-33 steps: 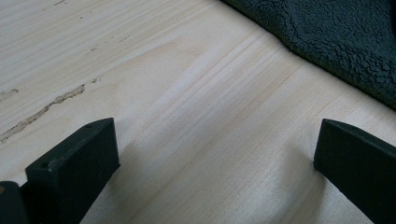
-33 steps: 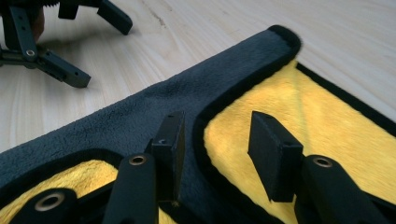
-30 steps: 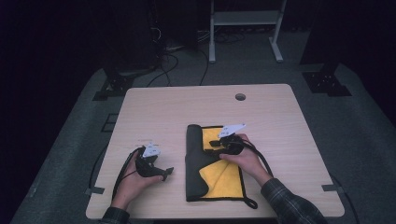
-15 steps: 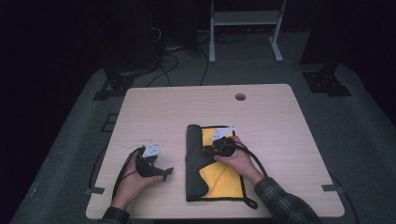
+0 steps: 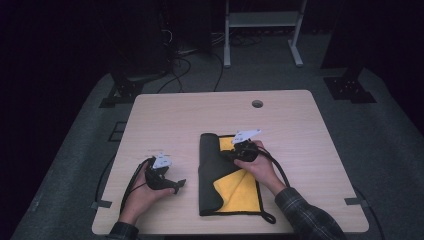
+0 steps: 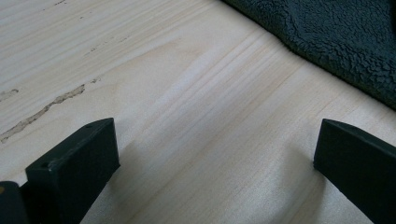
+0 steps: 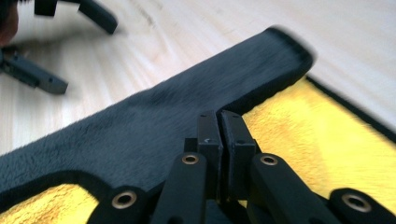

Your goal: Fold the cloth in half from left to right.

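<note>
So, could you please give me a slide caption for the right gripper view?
Right tongs shut on the dark folded edge of a yellow cloth on the wooden table.

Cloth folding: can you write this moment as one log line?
right gripper: just closed on cloth flap | left gripper: open over table

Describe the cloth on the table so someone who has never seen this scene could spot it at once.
On the light wooden table, look at the near middle, between the person's two hands. The cloth lies flat there, bright yellow with a dark border, its left side folded over to show a dark grey fleecy face. It is the one soft, coloured thing on the wood; the right gripper sits at its folded edge.
</note>
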A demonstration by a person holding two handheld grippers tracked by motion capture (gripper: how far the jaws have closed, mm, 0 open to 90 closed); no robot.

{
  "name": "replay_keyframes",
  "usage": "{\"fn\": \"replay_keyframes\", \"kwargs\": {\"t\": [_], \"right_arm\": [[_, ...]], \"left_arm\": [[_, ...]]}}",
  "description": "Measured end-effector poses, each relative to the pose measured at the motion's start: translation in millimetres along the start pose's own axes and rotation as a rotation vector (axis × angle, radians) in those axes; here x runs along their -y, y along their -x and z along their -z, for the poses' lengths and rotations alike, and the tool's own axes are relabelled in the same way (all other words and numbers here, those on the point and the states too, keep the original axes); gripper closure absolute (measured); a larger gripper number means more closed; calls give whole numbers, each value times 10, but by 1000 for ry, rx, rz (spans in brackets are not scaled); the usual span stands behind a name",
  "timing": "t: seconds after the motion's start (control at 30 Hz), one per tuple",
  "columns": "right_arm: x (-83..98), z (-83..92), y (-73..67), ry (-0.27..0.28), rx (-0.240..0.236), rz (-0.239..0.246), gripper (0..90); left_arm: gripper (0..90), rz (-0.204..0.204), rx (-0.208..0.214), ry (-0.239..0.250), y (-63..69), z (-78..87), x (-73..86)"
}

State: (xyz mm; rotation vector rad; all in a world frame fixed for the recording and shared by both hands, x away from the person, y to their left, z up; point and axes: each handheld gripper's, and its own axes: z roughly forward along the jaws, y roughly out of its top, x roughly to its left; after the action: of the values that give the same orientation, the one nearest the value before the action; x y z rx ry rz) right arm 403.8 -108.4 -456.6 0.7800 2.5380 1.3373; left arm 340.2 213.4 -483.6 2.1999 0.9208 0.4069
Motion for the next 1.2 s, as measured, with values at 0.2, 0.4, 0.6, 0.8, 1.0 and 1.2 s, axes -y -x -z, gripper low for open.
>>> {"fn": "replay_keyframes", "kwargs": {"t": [0.2, 0.4, 0.6, 0.8, 1.0, 1.2], "right_arm": [[-108, 180, 193, 52, 50, -44, 863], [-175, 276, 393, 68, 111, -77, 863], [-214, 342, 610, 67, 173, -112, 864], [-142, 312, 799, 29, 219, -154, 864], [-7, 187, 935, -29, 247, -175, 864], [109, 66, 1029, -61, 247, -185, 862]], "left_arm": [[0, 0, -2, 1, 0, 0, 1], [0, 1, -3, 4, 2, -1, 2], [0, 4, -2, 4, 4, -2, 3], [0, 4, -2, 4, 4, -2, 3], [0, 4, -2, 4, 4, -2, 2], [0, 4, -2, 4, 4, -2, 3]]}}
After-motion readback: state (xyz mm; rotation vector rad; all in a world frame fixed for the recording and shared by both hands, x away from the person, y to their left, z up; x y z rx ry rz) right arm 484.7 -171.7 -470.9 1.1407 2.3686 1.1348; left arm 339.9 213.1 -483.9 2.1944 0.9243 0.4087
